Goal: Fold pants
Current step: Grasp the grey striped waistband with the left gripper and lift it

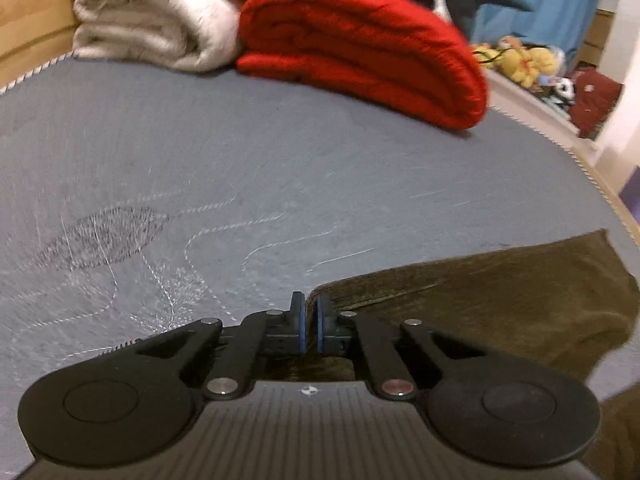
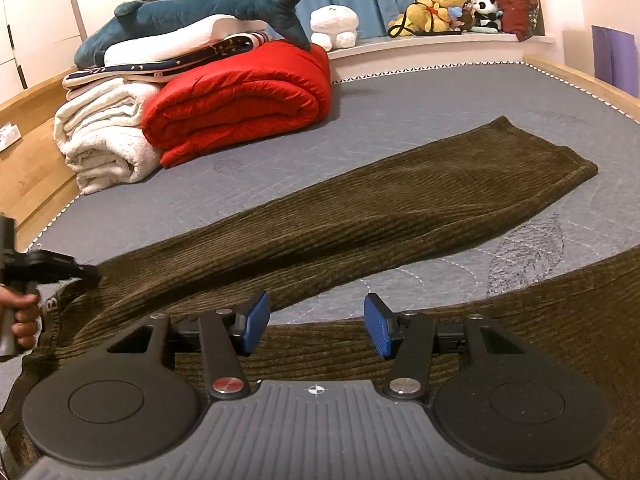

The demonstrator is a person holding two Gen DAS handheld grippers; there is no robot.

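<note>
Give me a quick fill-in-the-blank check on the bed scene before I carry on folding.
1. The left claw is ____ on an edge of the olive-brown corduroy pants.
2. The right claw hangs ____ above the pants, gripping nothing.
3. The folded red quilted blanket lies beside a rolled ____ fleece blanket.
4. A blue plush ____ lies on top of the bedding pile.

Missing words: shut; open; white; shark

Ribbed olive corduroy pants (image 2: 360,208) (matt, soft) on quilted grey mattress cloth (image 2: 400,96), smooth wooden bedframe (image 2: 36,160)
</note>
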